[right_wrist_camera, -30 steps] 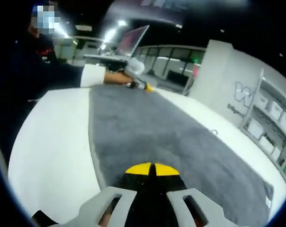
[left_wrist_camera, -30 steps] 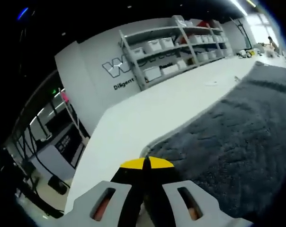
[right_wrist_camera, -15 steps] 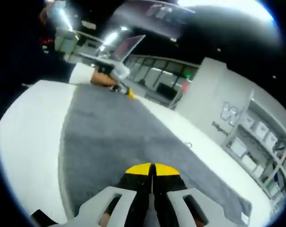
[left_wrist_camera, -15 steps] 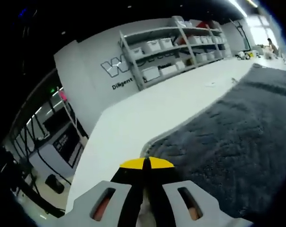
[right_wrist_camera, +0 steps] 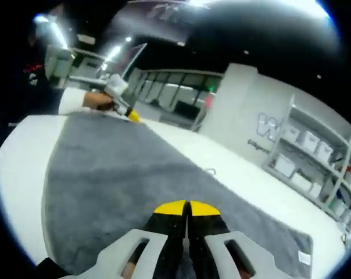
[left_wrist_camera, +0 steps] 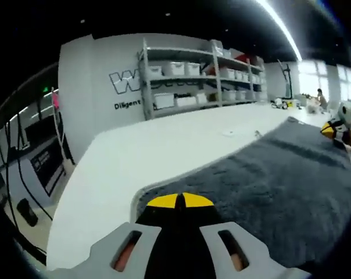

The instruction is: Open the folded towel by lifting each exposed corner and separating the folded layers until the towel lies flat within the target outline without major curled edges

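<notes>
A dark grey towel [left_wrist_camera: 268,180] lies spread open on a white table [left_wrist_camera: 164,145]. My left gripper [left_wrist_camera: 180,200] is shut on the towel's near corner, and its yellow tips meet over the grey pile. In the right gripper view the towel [right_wrist_camera: 123,168] stretches away as a long flat sheet with a small label [right_wrist_camera: 304,258] at one end. My right gripper [right_wrist_camera: 187,207] is shut on the towel's near edge. Across the towel the other gripper [right_wrist_camera: 124,107] sits at the far corner, held by a hand with a white sleeve. In the left gripper view the opposite gripper [left_wrist_camera: 332,129] shows at the far right corner.
Grey shelving [left_wrist_camera: 187,75] with white bins stands against a white wall beyond the table. Bare white table [right_wrist_camera: 245,180] runs along the towel's long side. A person in dark clothes [right_wrist_camera: 24,75] stands at the table's end. Cables and a rack [left_wrist_camera: 24,174] stand off the left edge.
Both views have swung and levelled with the hands. The towel now looks longer and flatter than before, and each gripper stays shut at its own corner.
</notes>
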The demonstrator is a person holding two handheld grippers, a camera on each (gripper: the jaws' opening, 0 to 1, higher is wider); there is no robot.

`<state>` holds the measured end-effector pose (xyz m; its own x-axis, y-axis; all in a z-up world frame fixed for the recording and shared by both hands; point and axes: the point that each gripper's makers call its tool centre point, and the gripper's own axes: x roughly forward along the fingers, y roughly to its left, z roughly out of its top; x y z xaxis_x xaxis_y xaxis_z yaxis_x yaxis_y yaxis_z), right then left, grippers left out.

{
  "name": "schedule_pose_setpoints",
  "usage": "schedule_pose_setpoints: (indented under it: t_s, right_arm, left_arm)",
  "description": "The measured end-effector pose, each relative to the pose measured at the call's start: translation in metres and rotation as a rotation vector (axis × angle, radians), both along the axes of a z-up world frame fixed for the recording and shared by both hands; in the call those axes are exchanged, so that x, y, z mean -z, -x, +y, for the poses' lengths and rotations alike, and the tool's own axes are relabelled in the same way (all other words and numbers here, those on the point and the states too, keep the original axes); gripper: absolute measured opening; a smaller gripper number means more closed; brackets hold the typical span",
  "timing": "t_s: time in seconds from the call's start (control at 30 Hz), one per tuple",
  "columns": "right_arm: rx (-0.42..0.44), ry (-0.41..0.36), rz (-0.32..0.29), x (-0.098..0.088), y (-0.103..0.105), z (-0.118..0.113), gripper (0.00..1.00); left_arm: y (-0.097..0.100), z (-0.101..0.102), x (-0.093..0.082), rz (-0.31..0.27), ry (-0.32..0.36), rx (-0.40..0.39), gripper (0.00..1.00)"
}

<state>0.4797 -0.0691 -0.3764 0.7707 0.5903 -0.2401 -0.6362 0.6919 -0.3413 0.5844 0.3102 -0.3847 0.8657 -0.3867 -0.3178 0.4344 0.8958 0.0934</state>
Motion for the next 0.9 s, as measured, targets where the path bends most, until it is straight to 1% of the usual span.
schedule_pose_setpoints:
  t_s: [0.03, 0.1, 0.2, 0.27, 0.3, 0.4, 0.5, 0.53, 0.57, 0.6, 0.63, 0.7, 0.77, 0.8, 0.9]
  right_arm:
    - [0.001, -0.007, 0.009, 0.0, -0.003, 0.0, 0.0]
    - [0.004, -0.006, 0.007, 0.001, -0.009, 0.0, 0.0]
    - [0.035, 0.044, 0.004, 0.01, -0.022, -0.004, 0.0]
    - [0.04, 0.04, 0.01, 0.009, -0.028, -0.005, 0.0]
    - [0.042, 0.027, 0.01, 0.007, -0.029, -0.005, 0.0]
    - [0.077, 0.062, -0.023, 0.004, -0.037, -0.013, 0.0]
    - [0.082, 0.045, 0.004, 0.007, -0.041, -0.016, 0.0]
    - [0.094, 0.058, 0.014, 0.01, -0.044, -0.018, 0.0]
    - [0.119, 0.087, 0.025, 0.015, -0.046, -0.024, 0.0]
    - [0.129, 0.102, 0.03, 0.018, -0.047, -0.027, 0.0]
    - [0.139, 0.134, 0.039, 0.022, -0.048, -0.031, 0.0]
    - [0.147, 0.169, 0.039, 0.027, -0.05, -0.037, 0.0]
    - [0.169, 0.2, 0.078, 0.037, -0.05, -0.045, 0.0]
    - [0.161, 0.187, 0.067, 0.035, -0.051, -0.044, 0.0]
    - [0.162, 0.18, 0.081, 0.035, -0.05, -0.045, 0.0]
  left_arm:
    - [0.003, -0.004, 0.001, 0.006, -0.001, 0.013, 0.01]
    - [0.008, -0.013, 0.002, 0.013, -0.015, 0.056, 0.01]
    - [0.014, -0.021, 0.003, 0.03, -0.016, 0.087, 0.01]
    - [0.017, -0.025, 0.004, 0.044, -0.016, 0.106, 0.01]
    - [0.017, -0.026, 0.005, 0.049, -0.022, 0.111, 0.01]
    - [0.018, -0.029, 0.008, 0.056, -0.05, 0.133, 0.01]
    - [0.021, -0.037, 0.008, 0.062, -0.057, 0.159, 0.01]
    - [0.024, -0.041, 0.008, 0.062, -0.064, 0.168, 0.01]
    - [0.026, -0.043, 0.009, 0.063, -0.078, 0.175, 0.01]
    - [0.026, -0.044, 0.01, 0.066, -0.085, 0.177, 0.01]
    - [0.027, -0.045, 0.012, 0.072, -0.096, 0.184, 0.01]
    - [0.028, -0.047, 0.014, 0.083, -0.101, 0.193, 0.01]
    - [0.029, -0.049, 0.016, 0.086, -0.108, 0.203, 0.01]
    - [0.03, -0.05, 0.018, 0.092, -0.115, 0.206, 0.01]
    - [0.029, -0.049, 0.025, 0.113, -0.147, 0.212, 0.01]
